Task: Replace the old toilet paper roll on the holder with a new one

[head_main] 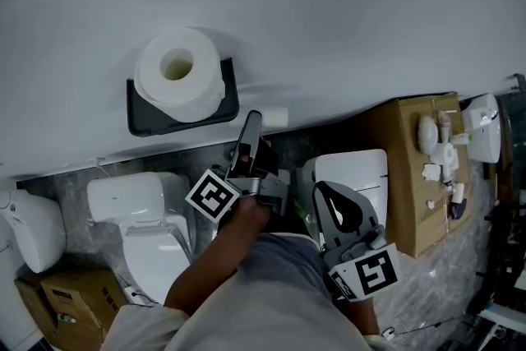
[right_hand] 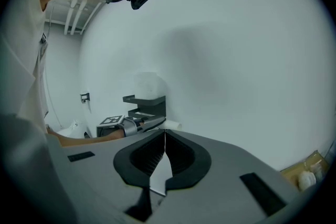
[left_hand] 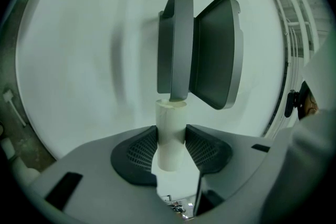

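Cardboard tube [left_hand: 170, 136], probably light and easily crushed, sits pinched mid-length between the left gripper's [left_hand: 170, 150] pads close beside the holder [left_hand: 215, 55]; the new roll [head_main: 178, 74], likely soft, rests on top of the holder; the right gripper [right_hand: 164, 153], well away from the holder, is closed and empty.

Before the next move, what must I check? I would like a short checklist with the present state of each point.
1. Left gripper grips the empty cardboard tube: ok.
2. Tube clear of the holder: cannot tell; its end shows right at the holder's edge.
3. Right gripper open for the new toilet paper roll: not ok; jaws together, nothing between them.
4. New roll lying on the holder's top shelf: ok.
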